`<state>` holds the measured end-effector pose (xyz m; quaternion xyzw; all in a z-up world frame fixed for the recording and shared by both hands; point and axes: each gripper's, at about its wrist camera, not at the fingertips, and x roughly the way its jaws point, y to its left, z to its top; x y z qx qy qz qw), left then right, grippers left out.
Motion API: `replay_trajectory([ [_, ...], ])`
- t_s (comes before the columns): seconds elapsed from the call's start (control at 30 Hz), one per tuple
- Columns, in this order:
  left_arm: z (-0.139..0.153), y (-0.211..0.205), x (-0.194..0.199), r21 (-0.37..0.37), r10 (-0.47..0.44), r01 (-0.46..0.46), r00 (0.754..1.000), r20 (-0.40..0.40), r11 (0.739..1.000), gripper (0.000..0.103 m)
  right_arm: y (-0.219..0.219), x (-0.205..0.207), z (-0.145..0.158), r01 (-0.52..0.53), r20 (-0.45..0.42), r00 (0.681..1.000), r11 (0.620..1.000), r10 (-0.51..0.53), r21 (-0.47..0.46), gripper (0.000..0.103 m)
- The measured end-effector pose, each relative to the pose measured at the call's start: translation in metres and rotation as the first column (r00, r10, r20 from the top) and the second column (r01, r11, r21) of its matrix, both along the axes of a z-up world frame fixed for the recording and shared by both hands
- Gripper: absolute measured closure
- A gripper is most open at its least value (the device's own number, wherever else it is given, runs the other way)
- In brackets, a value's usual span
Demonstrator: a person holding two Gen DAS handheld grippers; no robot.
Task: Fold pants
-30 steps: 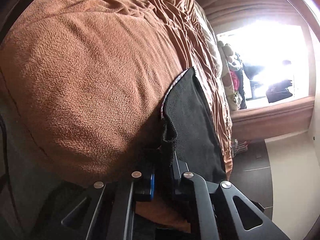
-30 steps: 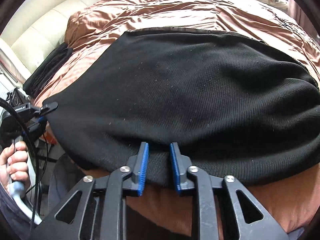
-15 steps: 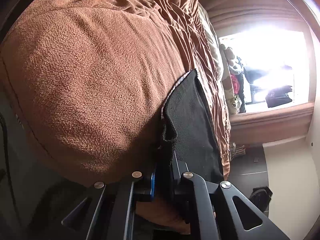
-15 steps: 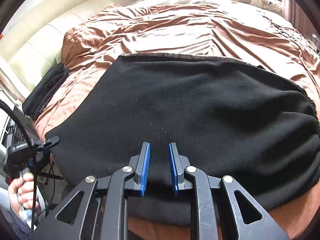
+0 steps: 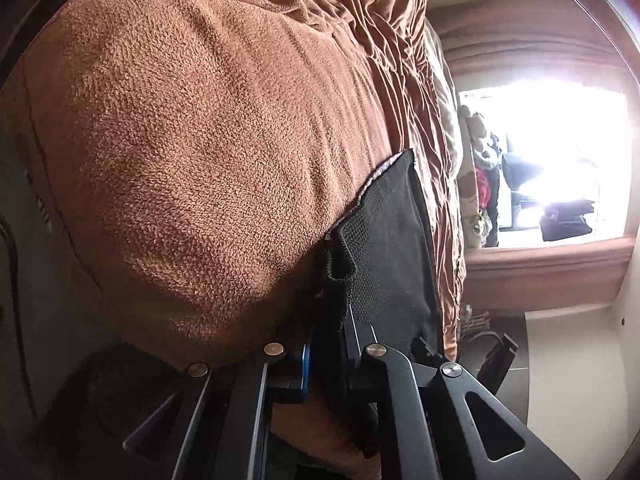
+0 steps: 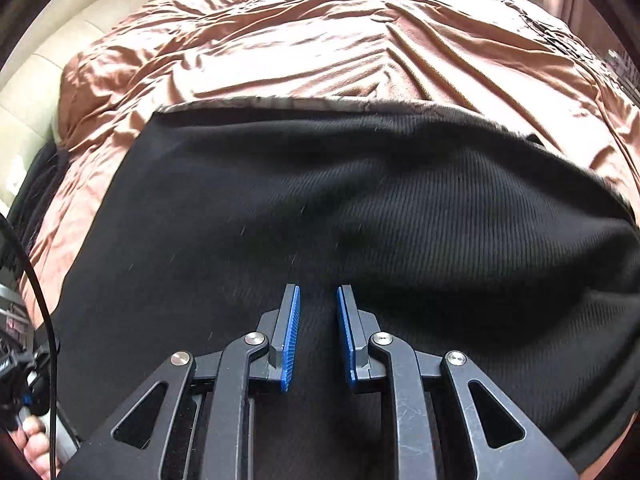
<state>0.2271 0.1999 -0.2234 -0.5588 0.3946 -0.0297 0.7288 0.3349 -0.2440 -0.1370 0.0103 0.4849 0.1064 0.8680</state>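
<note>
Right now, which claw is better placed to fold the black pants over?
The left claw, probably: it is shut on an edge of the black pants and could carry it across. The right claw hangs above the middle of the cloth with a gap between its pads, holding nothing.

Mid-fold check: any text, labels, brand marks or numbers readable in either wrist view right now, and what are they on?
No text can be read in either view.
Black pants: no label or print showing.
Brown blanket: plain.
Black device at the right wrist view's left edge: a white mark, too cut off and blurred to read.
</note>
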Motion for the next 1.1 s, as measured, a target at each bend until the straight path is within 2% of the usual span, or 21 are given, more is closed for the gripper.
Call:
replay_trajectory([
  [0.37, -0.003, -0.002, 0.000, -0.025, 0.046, -0.046, 0.998, -0.037, 0.999, 0.092, 0.015, 0.054, 0.000, -0.011, 0.003, 1.000, 0.999, 0.011, -0.045, 0.087],
  [0.6, 0.002, -0.007, 0.001, 0.005, 0.054, -0.054, 0.998, -0.045, 0.999, 0.092, 0.014, 0.084, -0.002, 0.006, 0.006, 1.000, 1.000, -0.006, -0.024, 0.090],
  [0.73, 0.000, -0.006, 0.005, -0.003, 0.050, -0.050, 0.998, -0.046, 0.999, 0.091, 0.012, 0.099, -0.005, 0.026, 0.009, 1.000, 1.000, -0.026, -0.010, 0.090],
  [0.97, 0.004, -0.008, 0.007, 0.026, 0.056, -0.055, 0.998, -0.038, 0.998, 0.092, 0.013, 0.111, -0.004, 0.026, -0.007, 1.000, 1.000, -0.027, -0.006, 0.090],
  [1.1, 0.006, -0.005, 0.004, 0.014, 0.052, -0.052, 0.998, -0.018, 0.999, 0.092, 0.010, 0.096, 0.003, 0.007, -0.030, 1.000, 1.000, -0.007, 0.026, 0.090],
])
